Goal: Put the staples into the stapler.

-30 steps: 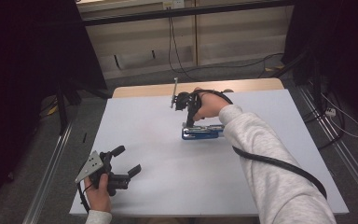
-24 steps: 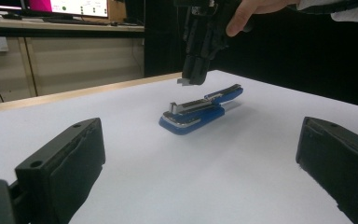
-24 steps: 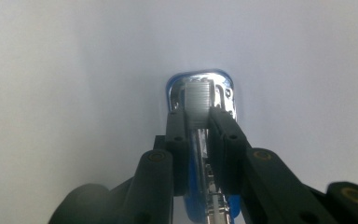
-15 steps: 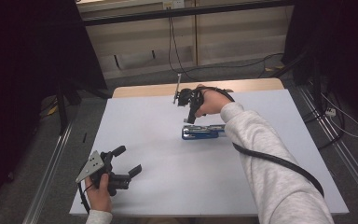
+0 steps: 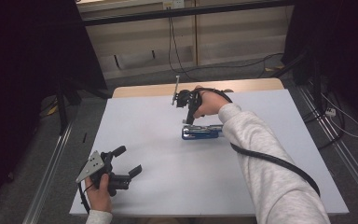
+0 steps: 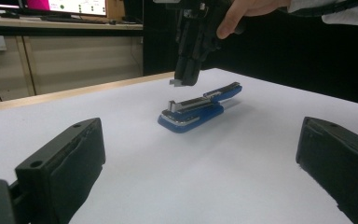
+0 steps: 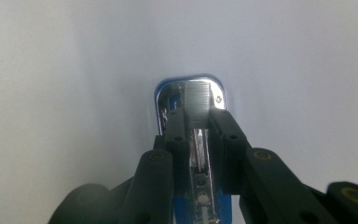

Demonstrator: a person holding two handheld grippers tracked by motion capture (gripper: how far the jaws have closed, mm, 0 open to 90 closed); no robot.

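Observation:
A blue stapler (image 5: 203, 132) lies on the white table top (image 5: 140, 126), right of centre, its metal magazine showing (image 6: 189, 103). My right gripper (image 5: 189, 122) points straight down just above the stapler's front end (image 7: 159, 106). Its jaws stand close together (image 7: 198, 115), shut on a small ribbed silvery piece (image 7: 200, 98) that looks like a strip of staples and sticks out at the tips (image 6: 174, 83). My left gripper (image 5: 129, 161) rests low at the table's near left corner, jaws wide apart with nothing between them (image 6: 198, 140), facing the stapler.
A wooden strip (image 5: 140, 88) borders the table's far edge, where a thin upright rod (image 5: 176, 88) stands. The right gripper's black cable (image 5: 270, 161) trails along the sleeve. Metal rails (image 5: 51, 163) run along the floor on both sides.

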